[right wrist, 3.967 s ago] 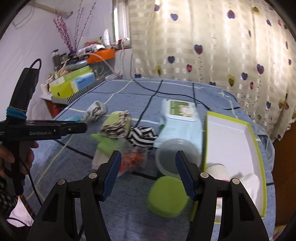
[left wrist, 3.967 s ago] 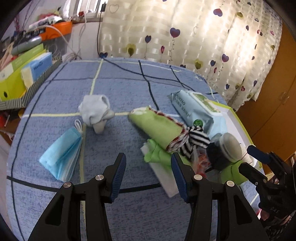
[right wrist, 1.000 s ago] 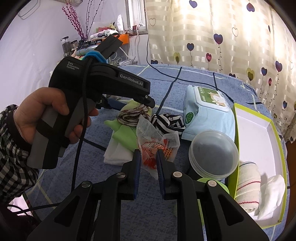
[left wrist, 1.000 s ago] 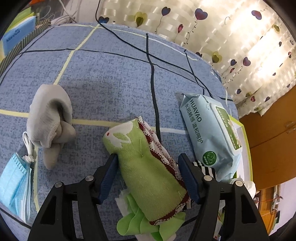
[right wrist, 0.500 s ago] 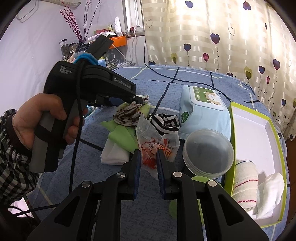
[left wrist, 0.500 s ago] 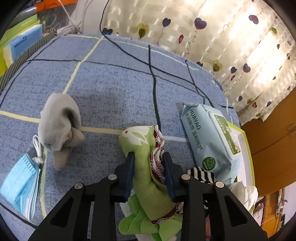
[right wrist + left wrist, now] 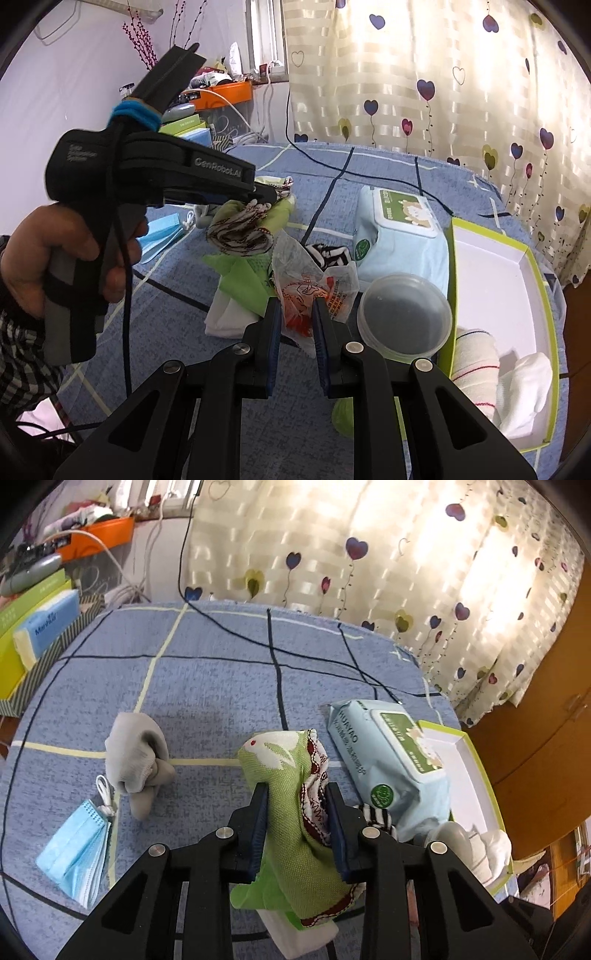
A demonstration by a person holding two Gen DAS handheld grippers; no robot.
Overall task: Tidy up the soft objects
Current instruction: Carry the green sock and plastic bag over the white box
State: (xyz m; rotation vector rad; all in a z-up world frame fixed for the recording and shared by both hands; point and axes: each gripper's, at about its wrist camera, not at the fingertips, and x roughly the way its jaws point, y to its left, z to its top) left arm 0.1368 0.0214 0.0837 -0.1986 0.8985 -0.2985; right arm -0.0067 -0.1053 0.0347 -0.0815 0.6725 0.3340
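The green sock (image 7: 295, 812) is pinched by the left gripper (image 7: 297, 827) – probably for the tray (image 7: 532, 258) – while the plastic bag (image 7: 306, 291) is held clamped in the right gripper (image 7: 297, 332).

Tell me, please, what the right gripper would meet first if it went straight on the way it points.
The right gripper, already shut on a crinkled clear plastic bag with red print, would probably meet the black-and-white striped cloth just beyond; depth is uncertain.
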